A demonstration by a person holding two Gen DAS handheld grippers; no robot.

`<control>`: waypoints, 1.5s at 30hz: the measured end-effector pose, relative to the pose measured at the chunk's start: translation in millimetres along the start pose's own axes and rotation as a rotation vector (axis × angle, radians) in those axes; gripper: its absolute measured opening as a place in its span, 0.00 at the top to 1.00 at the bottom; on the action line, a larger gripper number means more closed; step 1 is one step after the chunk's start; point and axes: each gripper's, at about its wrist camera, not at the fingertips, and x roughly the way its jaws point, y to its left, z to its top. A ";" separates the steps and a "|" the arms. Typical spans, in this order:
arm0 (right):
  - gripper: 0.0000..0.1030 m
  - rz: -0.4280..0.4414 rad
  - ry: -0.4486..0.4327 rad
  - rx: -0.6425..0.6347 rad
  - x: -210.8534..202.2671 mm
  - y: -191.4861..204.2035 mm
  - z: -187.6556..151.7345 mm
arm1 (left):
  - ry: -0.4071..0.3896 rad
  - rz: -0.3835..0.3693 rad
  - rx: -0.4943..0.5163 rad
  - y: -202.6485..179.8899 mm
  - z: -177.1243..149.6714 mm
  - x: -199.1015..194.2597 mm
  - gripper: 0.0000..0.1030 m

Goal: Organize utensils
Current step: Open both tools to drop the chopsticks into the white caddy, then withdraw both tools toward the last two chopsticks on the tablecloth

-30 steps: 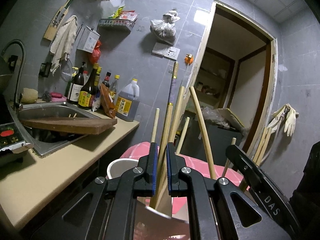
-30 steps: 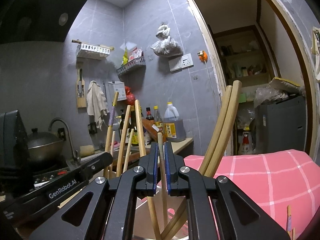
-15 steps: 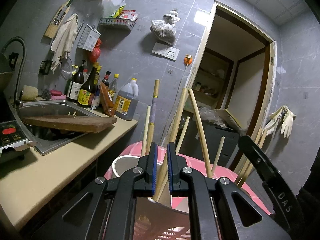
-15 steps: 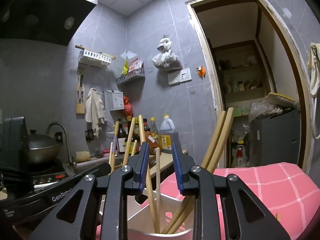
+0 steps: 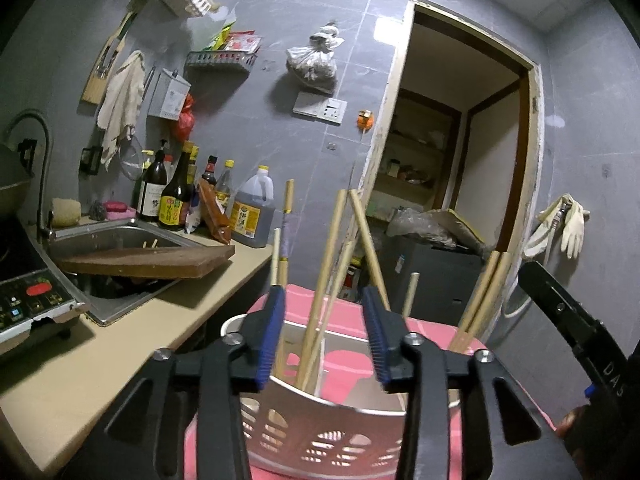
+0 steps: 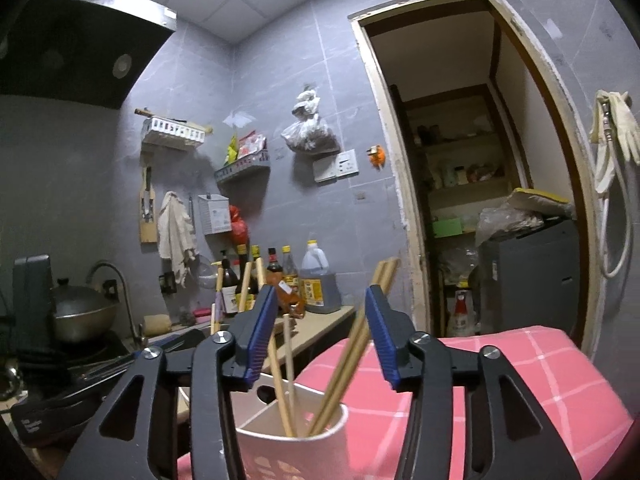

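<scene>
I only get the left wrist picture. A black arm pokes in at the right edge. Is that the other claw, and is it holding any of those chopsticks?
Observer: Yes, it is. The right claw is opening its jaws. The chopsticks stand between them in the white holder, but the pads do not press on any.
Visitor: What is above the stove? My picture stops short.
Observer: A black range hood hangs over it.
Visitor: And on the stove itself?
Observer: A metal wok with a knobbed lid.
</scene>
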 end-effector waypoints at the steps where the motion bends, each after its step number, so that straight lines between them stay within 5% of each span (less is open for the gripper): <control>1: 0.46 -0.006 -0.001 -0.002 -3.7 -2.1 1.7 | 0.000 -0.001 0.006 -3.1 0.4 -2.4 0.60; 9: 0.13 -0.057 0.005 -0.017 -41.4 -25.1 17.4 | 0.004 -0.034 0.019 -24.4 2.4 -17.3 0.17; 12: 0.00 -0.074 0.012 -0.021 -53.9 -33.1 21.5 | 0.013 -0.059 0.026 -34.7 1.1 -23.0 0.08; 26: 0.00 -0.211 0.160 -0.054 -99.0 -87.3 13.8 | 0.131 -0.172 0.094 -100.1 -31.4 -28.5 0.03; 45: 0.00 -0.314 0.515 0.041 -86.5 -138.3 -45.2 | 0.320 -0.113 0.207 -132.6 -102.6 8.7 0.03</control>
